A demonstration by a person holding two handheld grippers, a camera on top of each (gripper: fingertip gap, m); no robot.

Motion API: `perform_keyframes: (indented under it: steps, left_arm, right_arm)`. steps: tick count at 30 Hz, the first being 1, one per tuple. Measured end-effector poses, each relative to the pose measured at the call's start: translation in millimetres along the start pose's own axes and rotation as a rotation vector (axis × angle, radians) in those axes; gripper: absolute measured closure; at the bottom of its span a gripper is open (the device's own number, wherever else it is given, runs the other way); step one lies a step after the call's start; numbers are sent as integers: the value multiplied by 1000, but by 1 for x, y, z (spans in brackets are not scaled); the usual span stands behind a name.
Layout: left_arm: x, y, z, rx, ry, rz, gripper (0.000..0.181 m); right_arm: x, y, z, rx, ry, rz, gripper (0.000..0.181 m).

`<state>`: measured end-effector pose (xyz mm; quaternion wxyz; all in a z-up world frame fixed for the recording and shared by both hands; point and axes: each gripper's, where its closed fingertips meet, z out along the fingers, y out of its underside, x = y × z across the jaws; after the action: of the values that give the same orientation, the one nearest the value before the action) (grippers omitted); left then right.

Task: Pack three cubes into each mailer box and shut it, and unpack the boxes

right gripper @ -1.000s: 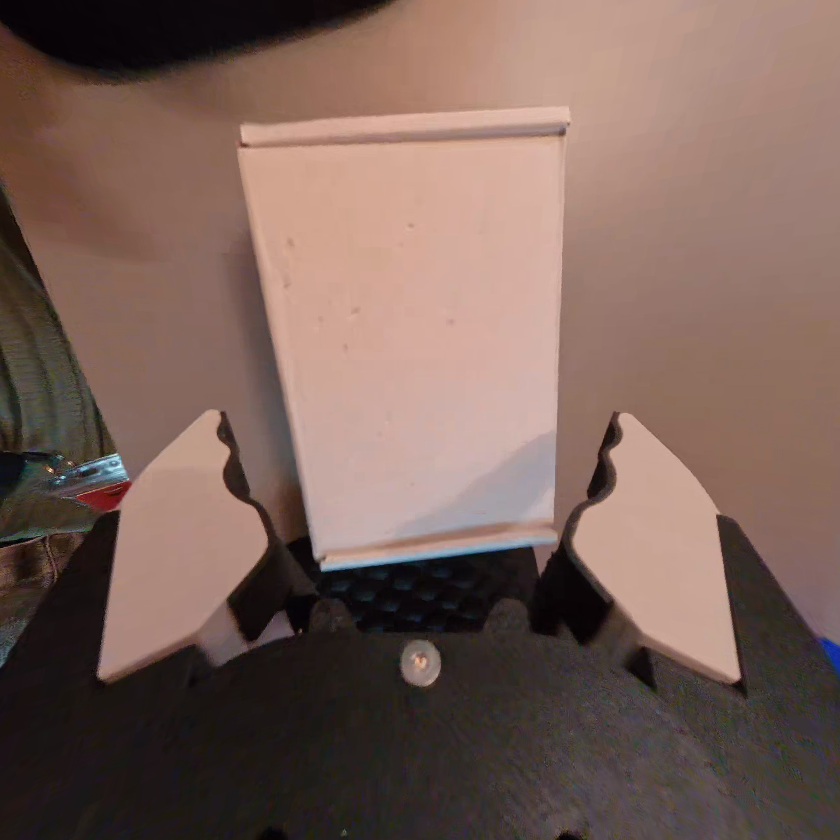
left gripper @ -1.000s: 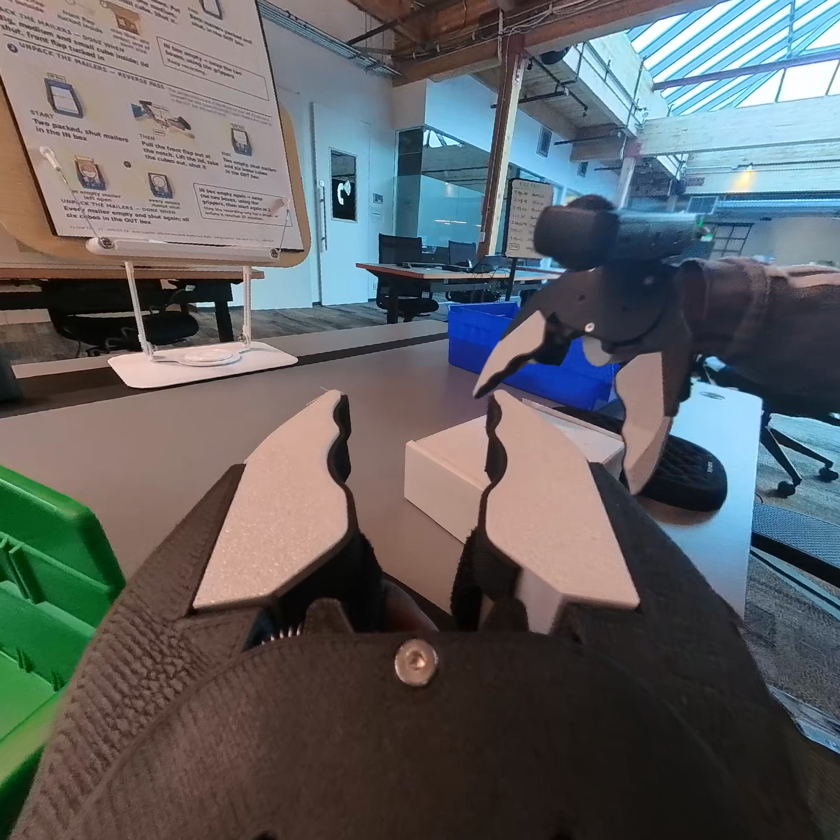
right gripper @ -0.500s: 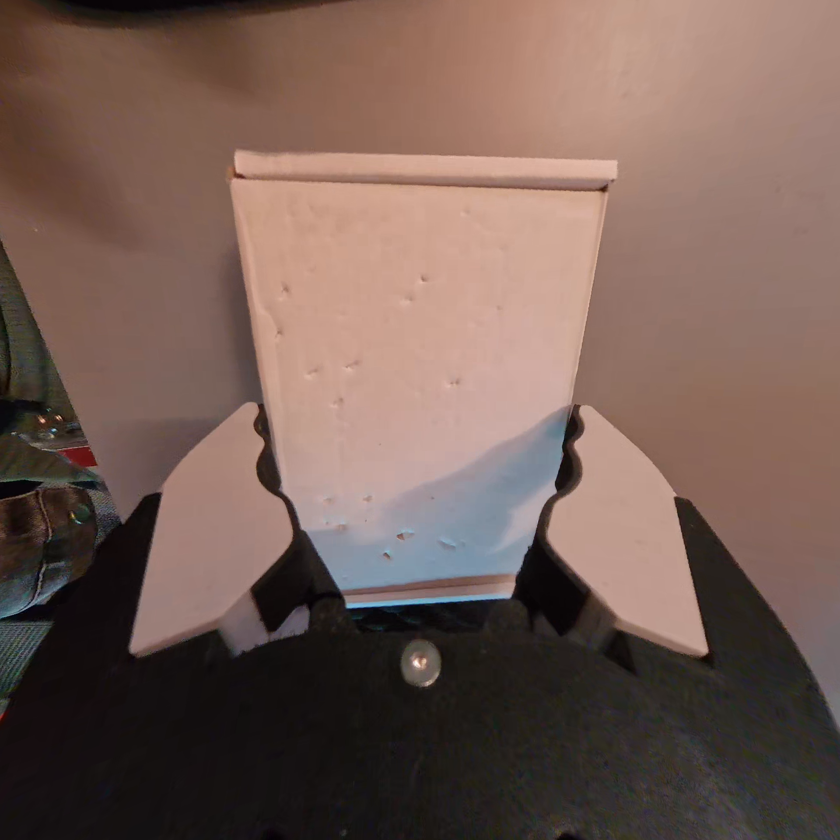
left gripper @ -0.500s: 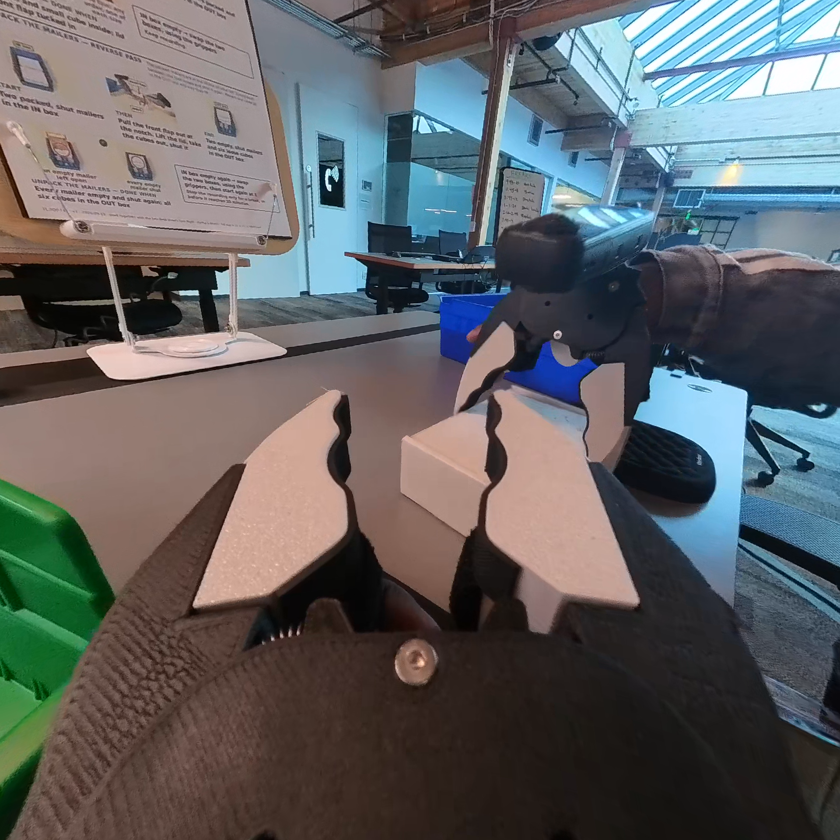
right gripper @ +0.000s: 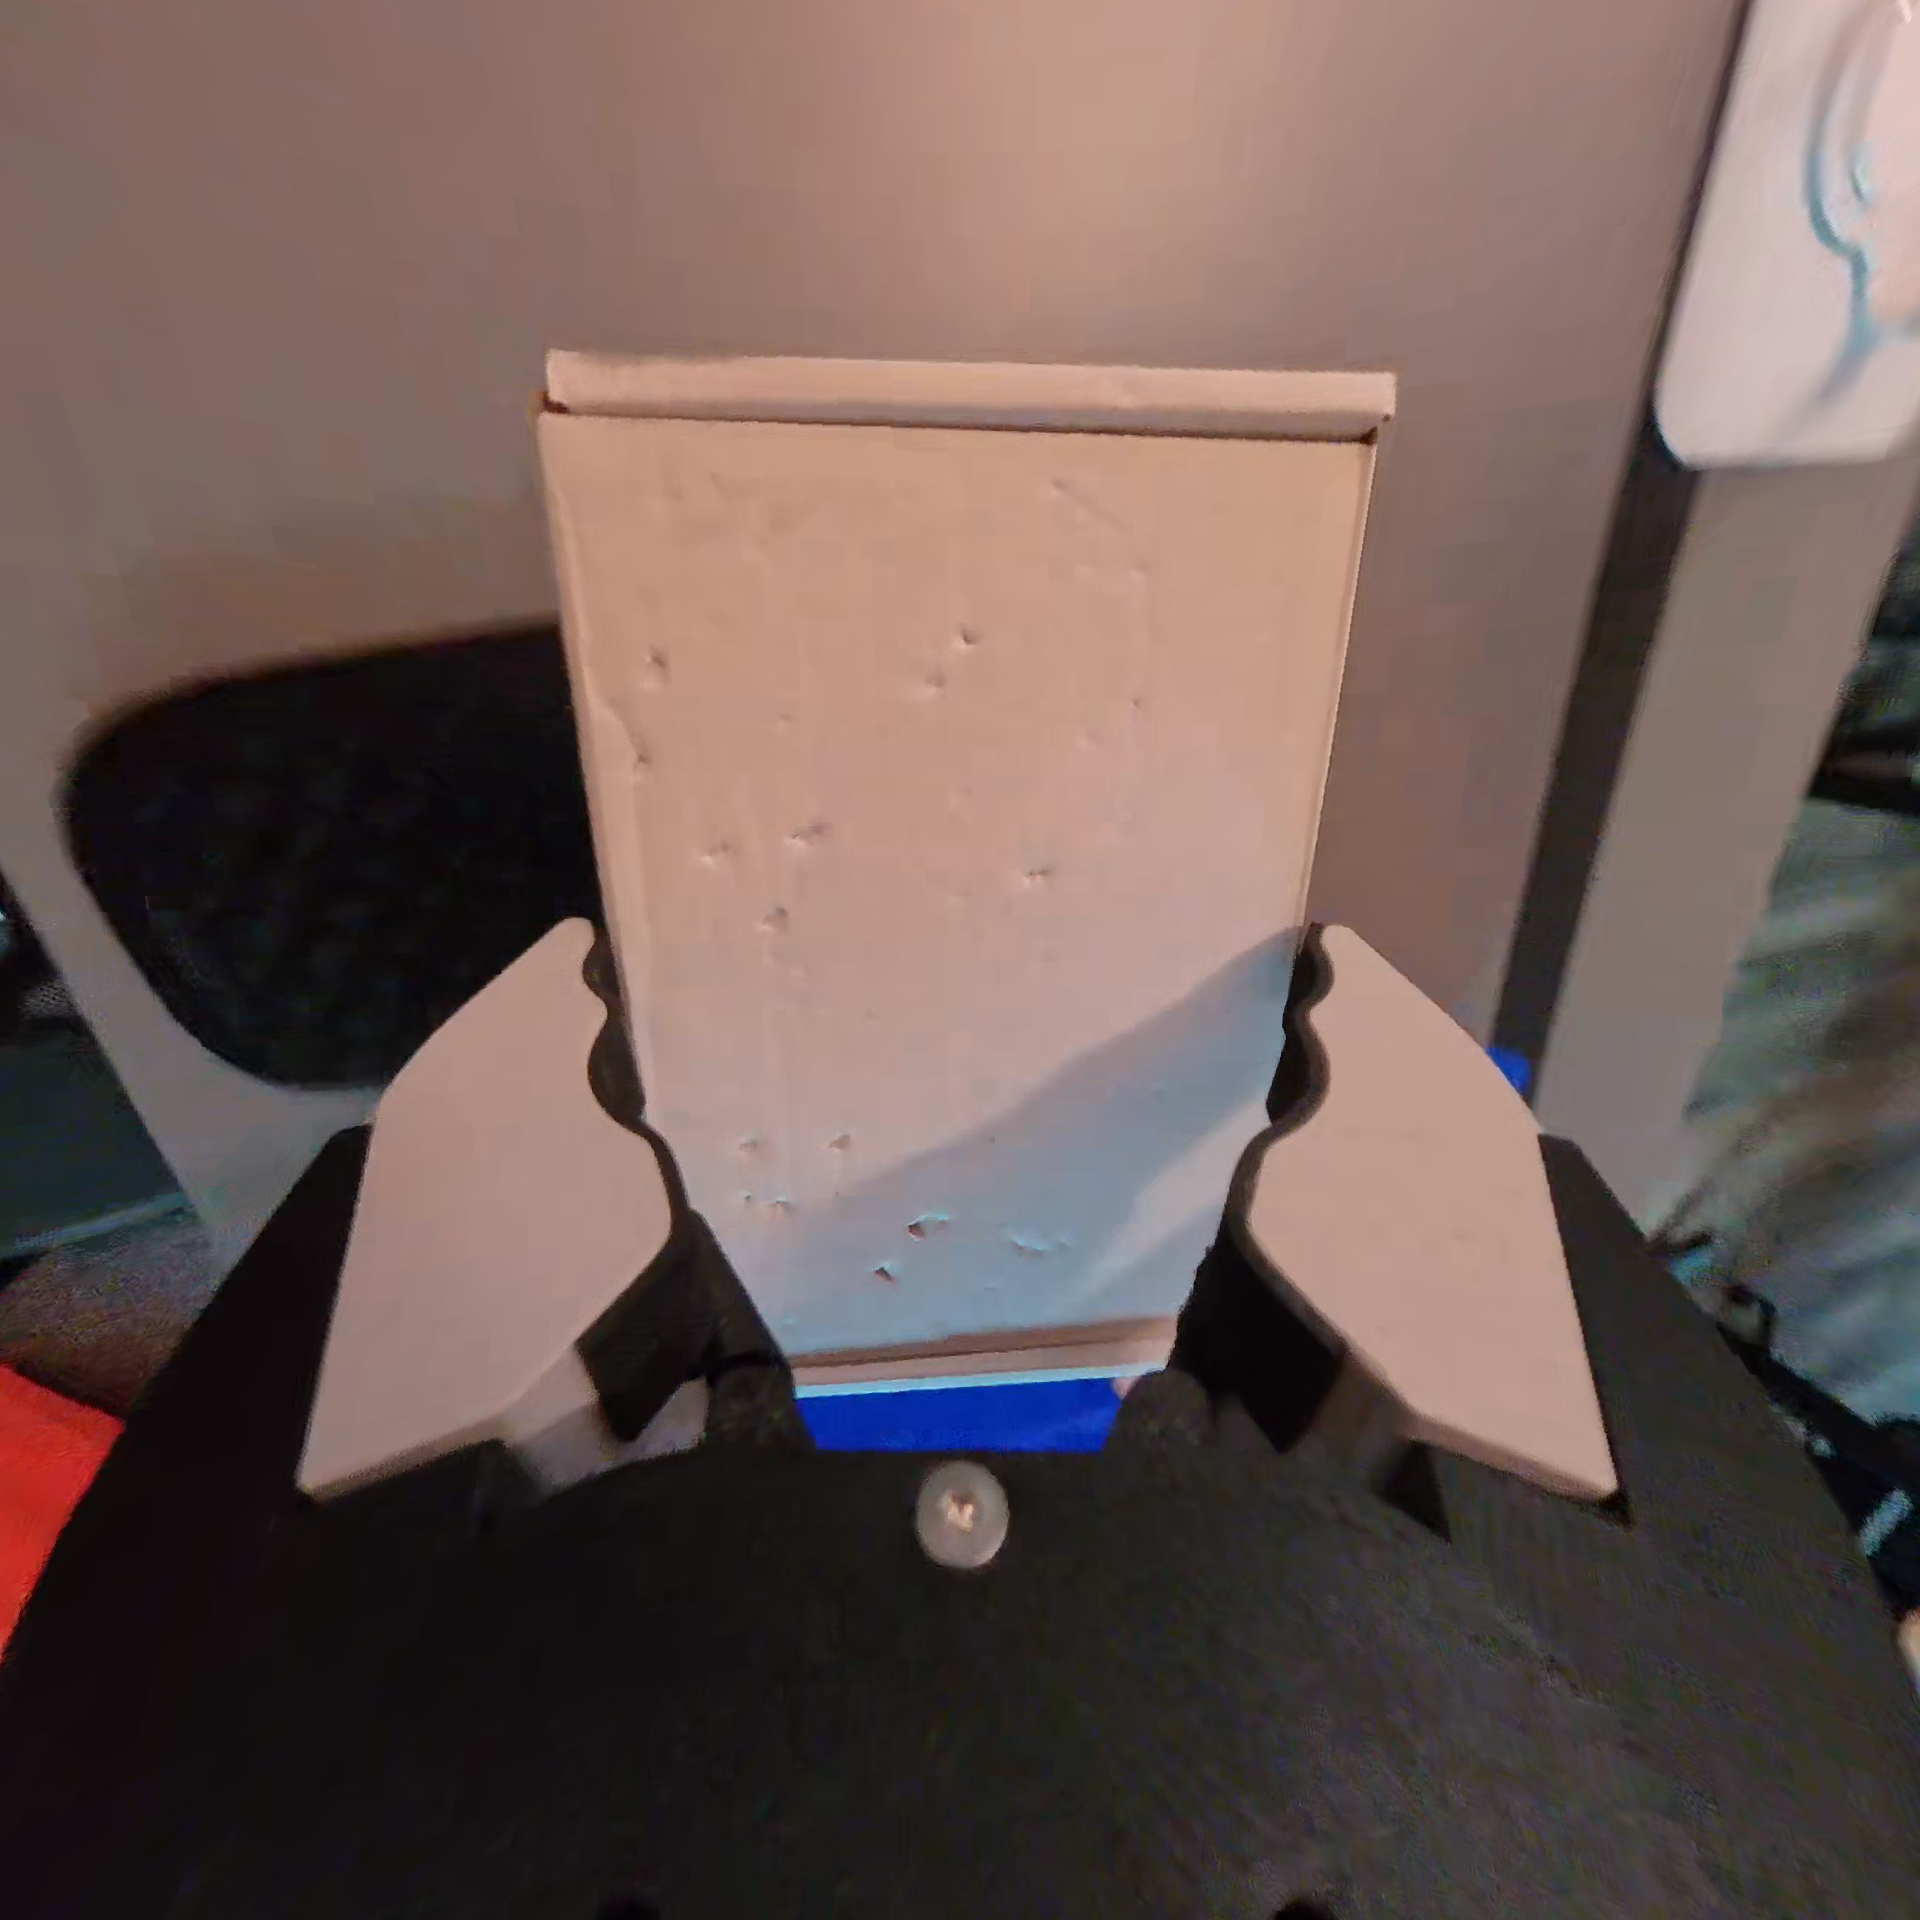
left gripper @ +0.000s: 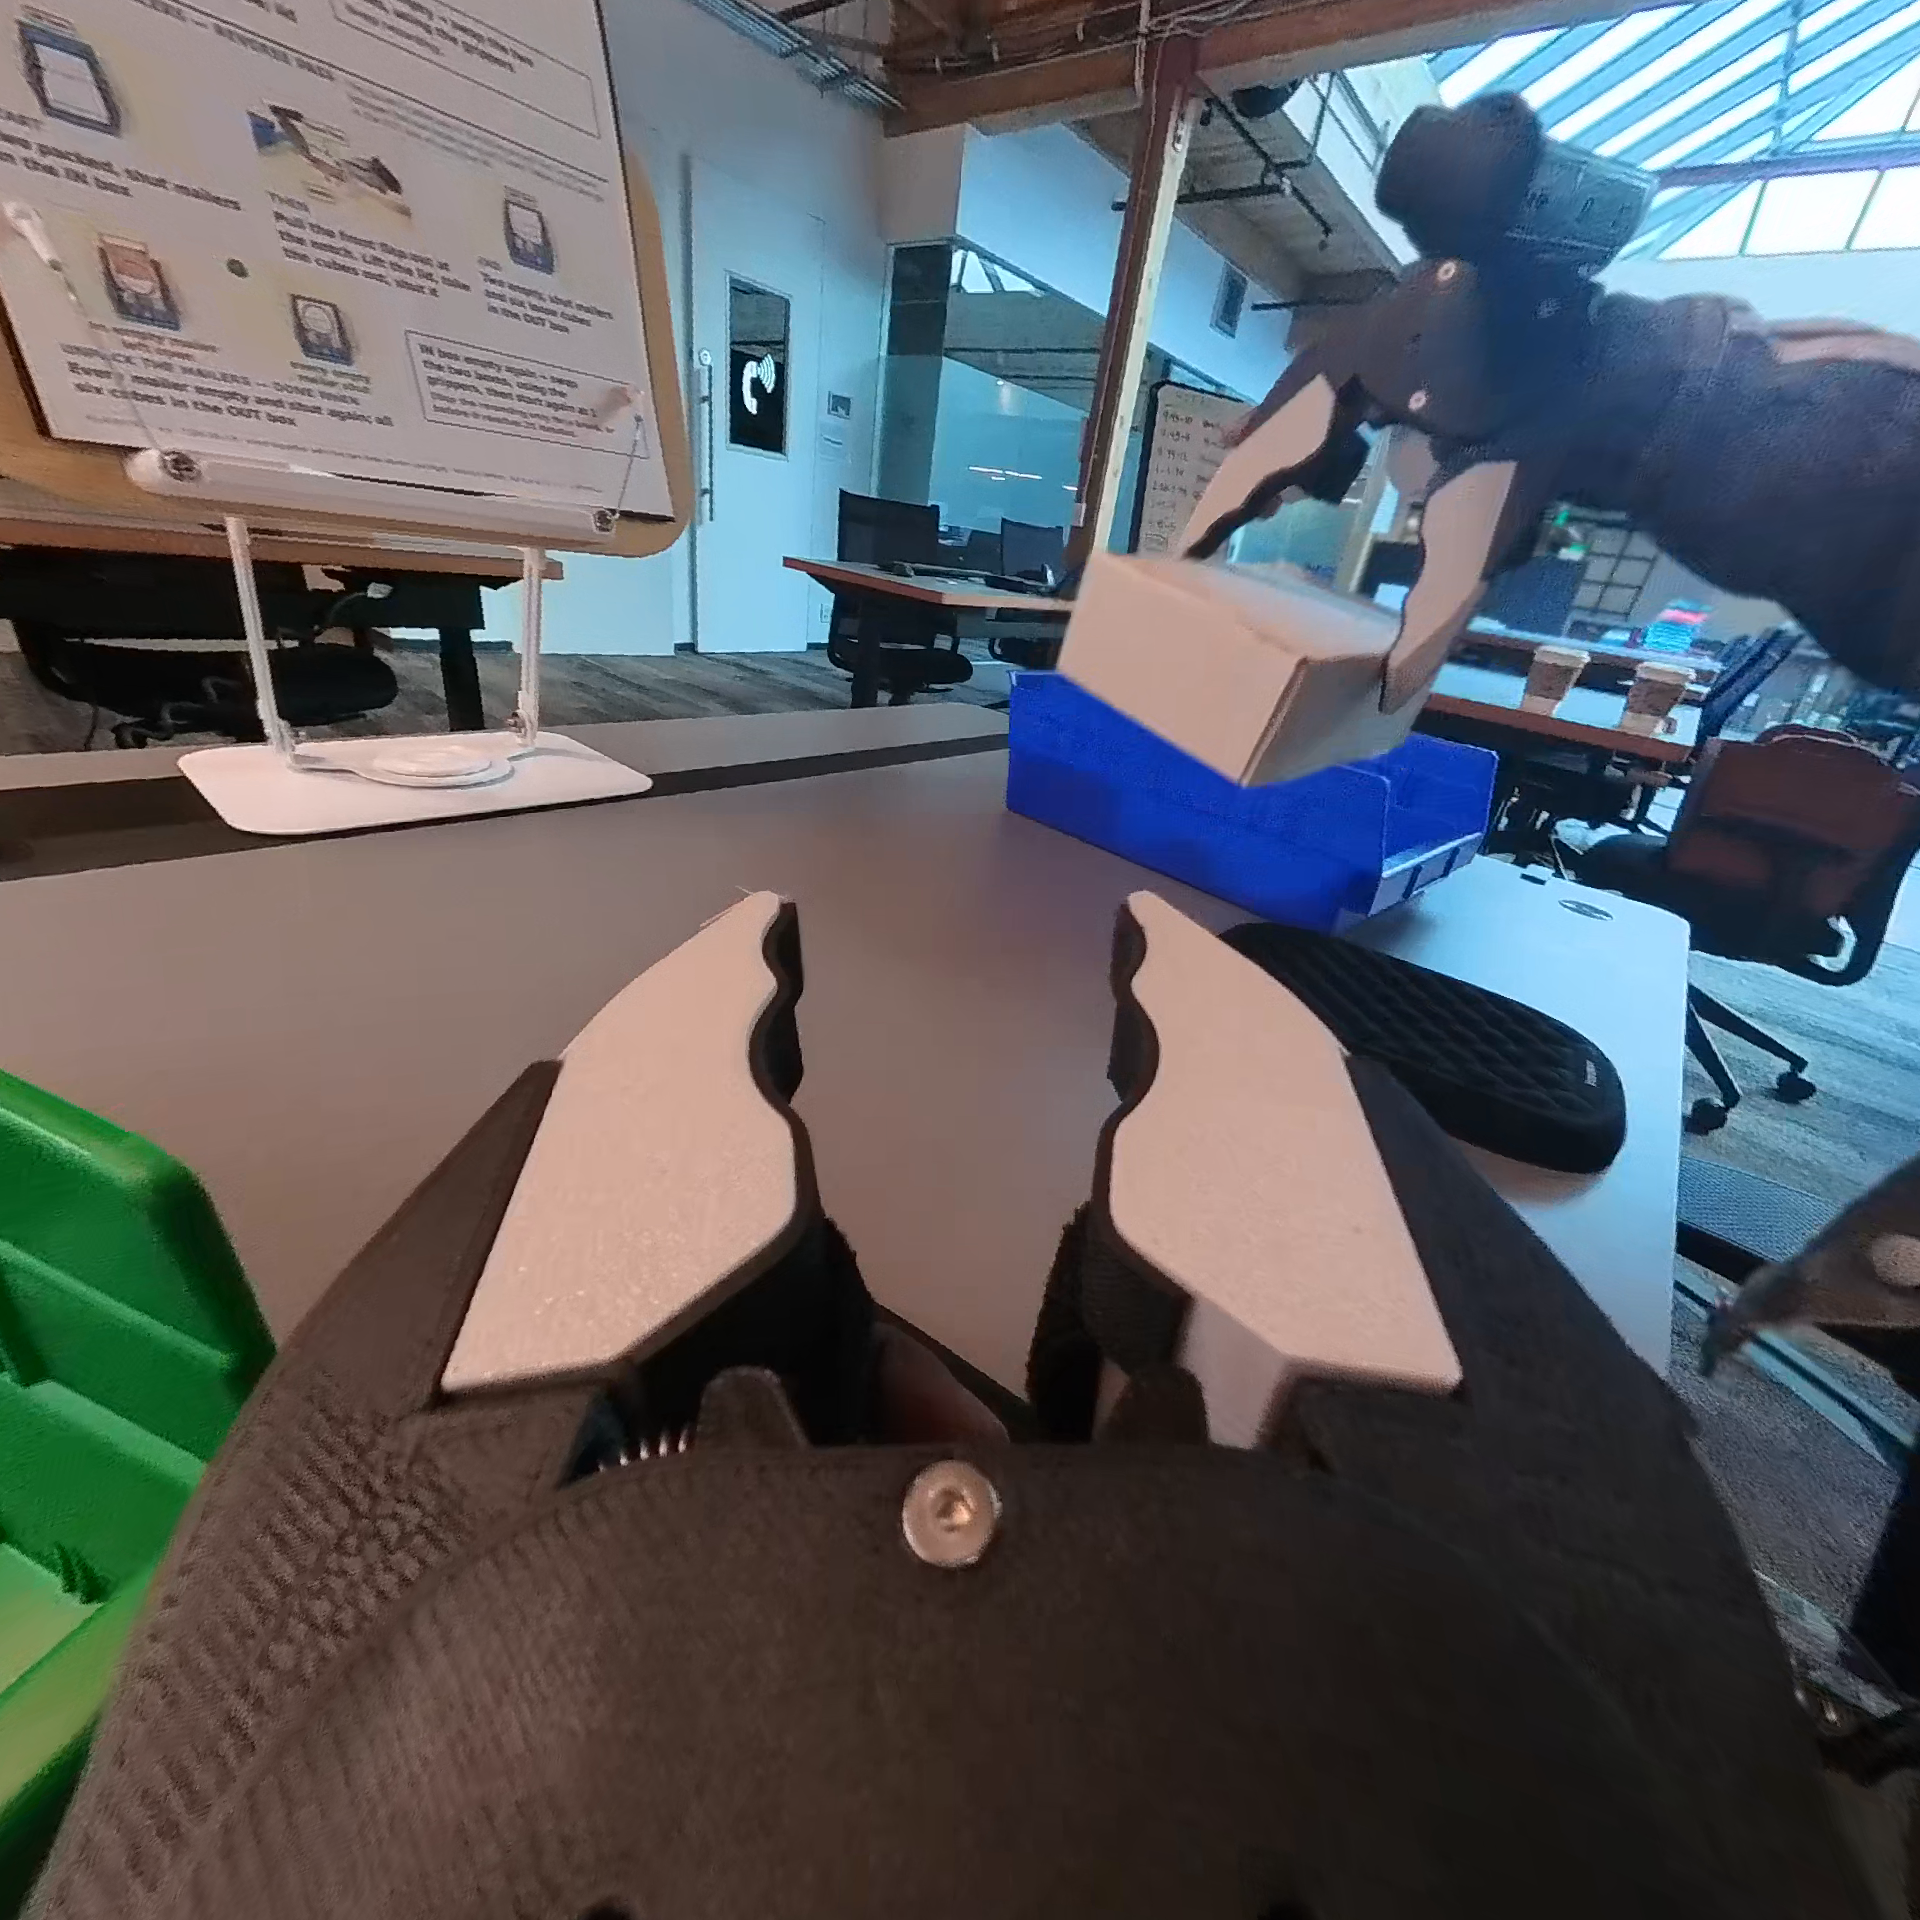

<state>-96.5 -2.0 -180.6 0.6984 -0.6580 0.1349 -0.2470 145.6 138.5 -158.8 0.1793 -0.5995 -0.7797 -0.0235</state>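
Observation:
My right gripper is shut on a closed white mailer box and holds it by its two long sides in the air. In the left wrist view the box hangs tilted above the blue bin, with the right gripper around it. My left gripper is open and empty, low over the grey table. No cubes show in either view.
A green bin stands at my left. A black honeycomb pad lies right of my left gripper and also shows in the right wrist view. An instruction board on a white stand is at the back left. The gap from one gripper's tips to the other's is roughly 30 centimeters.
My right gripper came down around the box on the table, closed on it and lifted it up and back over the blue bin. My left gripper stayed open and shifted slightly.

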Motion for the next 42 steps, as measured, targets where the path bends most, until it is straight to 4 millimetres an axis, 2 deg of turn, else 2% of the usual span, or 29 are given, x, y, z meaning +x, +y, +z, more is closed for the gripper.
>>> perform_keyframes:
  steps: [5,8,10,14,18,23,26,28,29,32,34,37,42]
  left_arm:
    - [-6,2,2,-19,-38,-13,124]
    - [-9,4,5,-41,-64,-8,124]
    - [-11,6,7,-57,-80,5,124]
    - [-12,14,14,-129,-95,31,124]
    - [-7,21,19,-193,-82,78,124]
    - [-7,24,19,-224,-93,111,121]
    - [-13,28,18,-291,-137,126,101]
    - [-20,21,16,-298,-187,166,94]
    - [-22,14,15,-288,-213,188,90]
    - [-28,-11,8,-225,-293,240,78]
    - [-30,-27,1,-180,-347,270,69]
    - [-39,-49,-15,-117,-445,281,55]
    - [-60,-74,-38,-75,-578,231,41]
  right_arm:
    - [62,92,-23,-121,95,28,61]
    - [85,135,-20,-162,83,20,61]
    - [96,157,-12,-172,66,0,61]
    - [111,185,16,-150,23,-3,61]
    - [126,201,44,-129,16,18,61]
    - [125,214,67,-168,-15,30,61]
    - [129,218,68,-182,52,49,54]
    - [130,207,61,-115,109,136,40]
    - [130,197,53,-54,150,203,35]
    - [126,153,21,252,297,461,35]
    - [106,133,3,403,364,622,35]
    - [62,110,-11,558,465,793,35]
    - [-6,90,-8,634,555,1052,35]
